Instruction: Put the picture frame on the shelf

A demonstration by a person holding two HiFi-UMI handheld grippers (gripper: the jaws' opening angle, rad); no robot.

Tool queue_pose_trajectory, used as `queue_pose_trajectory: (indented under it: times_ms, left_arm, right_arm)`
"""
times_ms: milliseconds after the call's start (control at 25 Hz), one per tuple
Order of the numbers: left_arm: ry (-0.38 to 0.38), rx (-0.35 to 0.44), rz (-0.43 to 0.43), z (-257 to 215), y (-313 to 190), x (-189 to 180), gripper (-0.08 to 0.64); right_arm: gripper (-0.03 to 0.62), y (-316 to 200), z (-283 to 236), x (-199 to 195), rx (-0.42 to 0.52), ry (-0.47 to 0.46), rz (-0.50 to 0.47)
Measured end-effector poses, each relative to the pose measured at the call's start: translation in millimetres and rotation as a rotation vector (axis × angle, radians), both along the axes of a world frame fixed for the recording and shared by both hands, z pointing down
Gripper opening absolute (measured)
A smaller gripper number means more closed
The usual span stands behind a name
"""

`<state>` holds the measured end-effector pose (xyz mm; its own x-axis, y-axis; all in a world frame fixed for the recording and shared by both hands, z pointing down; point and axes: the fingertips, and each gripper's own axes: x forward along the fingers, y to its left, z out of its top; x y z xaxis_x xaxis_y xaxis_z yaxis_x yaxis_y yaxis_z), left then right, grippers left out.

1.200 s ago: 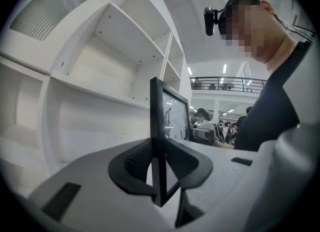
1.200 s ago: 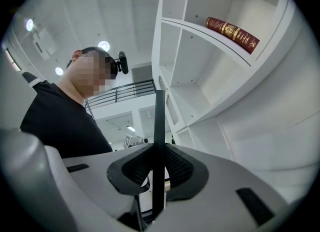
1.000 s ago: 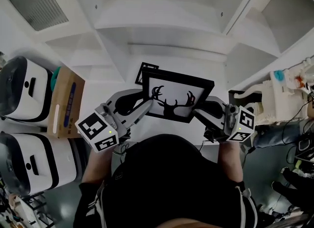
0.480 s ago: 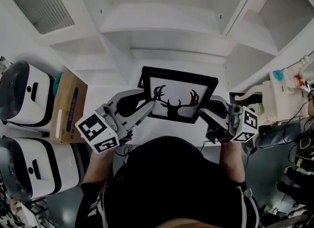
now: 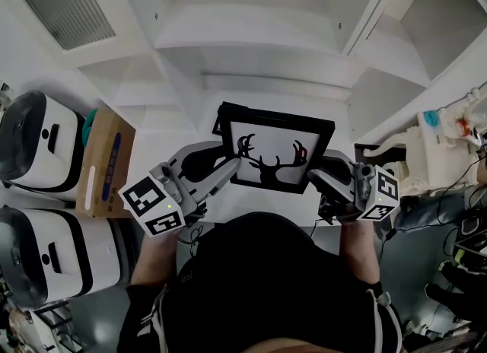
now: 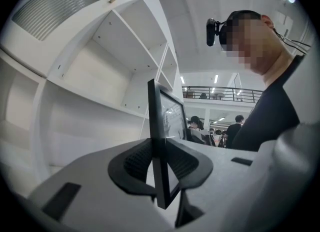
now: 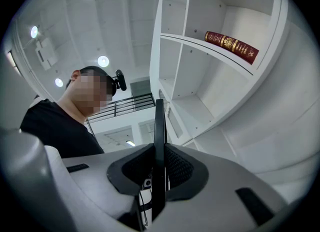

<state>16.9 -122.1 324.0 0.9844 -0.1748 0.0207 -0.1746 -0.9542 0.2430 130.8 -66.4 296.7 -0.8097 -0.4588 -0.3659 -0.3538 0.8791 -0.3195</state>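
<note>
In the head view, the black rectangular picture frame with a deer-antler silhouette [image 5: 275, 155] is at mid-frame, held up in front of the white shelf unit [image 5: 251, 47]. The left gripper [image 5: 230, 167] is on its left edge and the right gripper [image 5: 312, 173] on its right edge.

In the left gripper view, the fingers [image 6: 135, 162] at lower centre are clamped on the frame, which stands edge-on.

In the right gripper view, the fingers [image 7: 178, 168] pinch the frame's other edge the same way. A dark red book [image 7: 231, 45] lies on a shelf at upper right.

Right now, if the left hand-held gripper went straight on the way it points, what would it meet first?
The picture frame, clamped in its jaws, fills that line and would travel along. Past it, probably the white shelf; depth is unclear.
</note>
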Motion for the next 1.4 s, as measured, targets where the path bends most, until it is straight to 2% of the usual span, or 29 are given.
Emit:
queue_pose_trajectory:
  times_ms: [640,1080,1400]
  left_arm:
    - [-0.01,0.032,-0.037,-5.1,11.8,-2.9,0.084]
    - [0.075,0.019,0.004,-18.2,15.6,-12.7,0.084]
    - [0.056,0.094,0.027,-29.5,20.6,-13.7,0.084]
  right_arm:
    - [0.075,3.4,-3.8,1.9,0.014,-0.023,-0.045]
    - [0.075,4.0,-12.5,-3.0,0.038,-0.043,-0.072]
    - [0.075,6.7,-22.6,-6.2,0.068,-0.056,-0.142]
